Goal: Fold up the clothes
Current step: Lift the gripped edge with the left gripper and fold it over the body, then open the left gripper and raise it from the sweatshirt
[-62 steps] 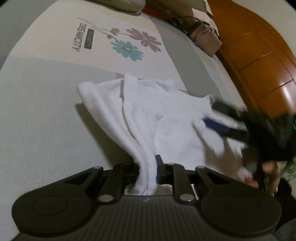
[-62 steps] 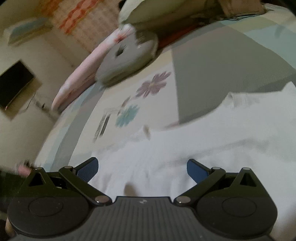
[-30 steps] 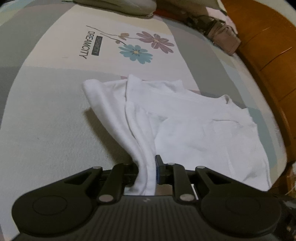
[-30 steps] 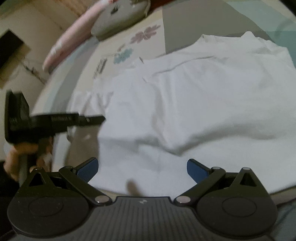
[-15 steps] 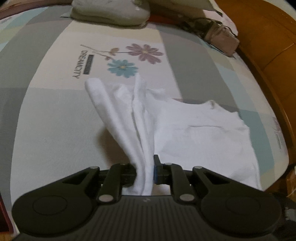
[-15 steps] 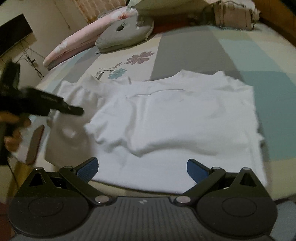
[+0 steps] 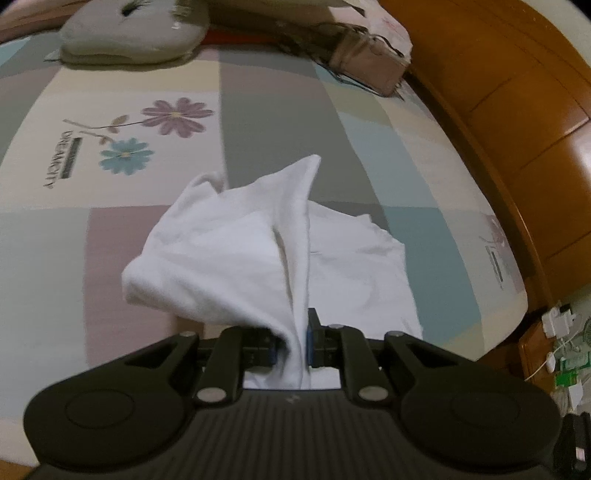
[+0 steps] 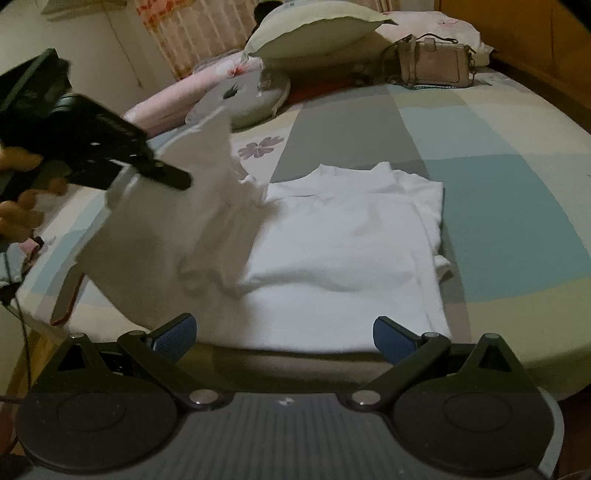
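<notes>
A white T-shirt (image 8: 343,243) lies on the patchwork bed, most of it flat. Its left side (image 7: 236,254) is lifted off the sheet and hangs in folds from my left gripper (image 7: 293,345), which is shut on the fabric. In the right wrist view that gripper (image 8: 110,155) shows as a black tool held high at the left, cloth draping below it. My right gripper (image 8: 282,334) is open at the near edge of the bed, just short of the shirt's hem, with nothing between its blue pads (image 8: 393,339).
A grey cushion (image 7: 129,37), a pale pillow (image 8: 314,33) and a beige handbag (image 8: 436,62) lie at the far end of the bed. A wooden headboard (image 7: 517,110) curves along the right. Cables and plugs (image 7: 561,350) lie on the floor past the corner.
My left gripper has risen and swung right, carrying the shirt's left side up and over toward the middle. My right gripper has pulled back off the shirt to the bed's near edge, still open.
</notes>
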The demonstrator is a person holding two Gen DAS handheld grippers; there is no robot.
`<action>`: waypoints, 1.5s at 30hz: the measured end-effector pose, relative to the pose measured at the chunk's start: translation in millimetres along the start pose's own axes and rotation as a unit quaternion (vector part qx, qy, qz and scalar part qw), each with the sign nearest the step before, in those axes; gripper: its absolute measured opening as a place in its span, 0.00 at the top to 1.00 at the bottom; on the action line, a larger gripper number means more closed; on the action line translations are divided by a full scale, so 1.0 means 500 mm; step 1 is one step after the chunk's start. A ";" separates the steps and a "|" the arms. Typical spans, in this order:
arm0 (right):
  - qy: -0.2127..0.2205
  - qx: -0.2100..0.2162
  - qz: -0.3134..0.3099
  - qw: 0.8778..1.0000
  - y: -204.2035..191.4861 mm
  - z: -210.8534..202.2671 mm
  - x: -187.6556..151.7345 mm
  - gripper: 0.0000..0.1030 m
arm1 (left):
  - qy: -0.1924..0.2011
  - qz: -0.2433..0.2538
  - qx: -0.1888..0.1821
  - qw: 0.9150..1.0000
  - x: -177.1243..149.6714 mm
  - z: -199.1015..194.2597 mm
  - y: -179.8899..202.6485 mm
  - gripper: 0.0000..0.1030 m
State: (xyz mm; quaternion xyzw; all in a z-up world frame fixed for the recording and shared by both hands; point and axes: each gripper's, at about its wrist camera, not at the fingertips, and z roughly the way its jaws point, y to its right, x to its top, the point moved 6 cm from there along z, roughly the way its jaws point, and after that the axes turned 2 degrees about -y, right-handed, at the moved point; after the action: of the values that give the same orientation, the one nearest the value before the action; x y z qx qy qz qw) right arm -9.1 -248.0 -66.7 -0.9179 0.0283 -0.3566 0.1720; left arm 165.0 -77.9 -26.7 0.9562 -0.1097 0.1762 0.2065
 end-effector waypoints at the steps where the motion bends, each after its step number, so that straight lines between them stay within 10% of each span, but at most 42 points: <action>1: 0.004 0.000 0.002 1.000 0.004 -0.006 0.000 0.00 | -0.003 0.002 -0.001 1.000 0.003 0.008 0.012 0.88; 34: 0.051 -0.011 0.060 0.997 0.091 -0.087 -0.017 0.00 | -0.092 0.020 0.010 0.996 0.039 0.273 0.214 0.87; 45: 0.036 -0.037 0.071 0.996 0.095 -0.082 -0.024 0.00 | -0.088 0.040 -0.042 0.994 0.043 0.286 0.234 0.63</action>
State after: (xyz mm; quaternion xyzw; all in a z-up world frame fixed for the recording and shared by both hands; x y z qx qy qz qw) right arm -42.1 -302.7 -62.2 -0.9058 0.1124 -0.3753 0.1612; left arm 193.4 -247.3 -98.5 0.9534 -0.1728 0.0946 0.2286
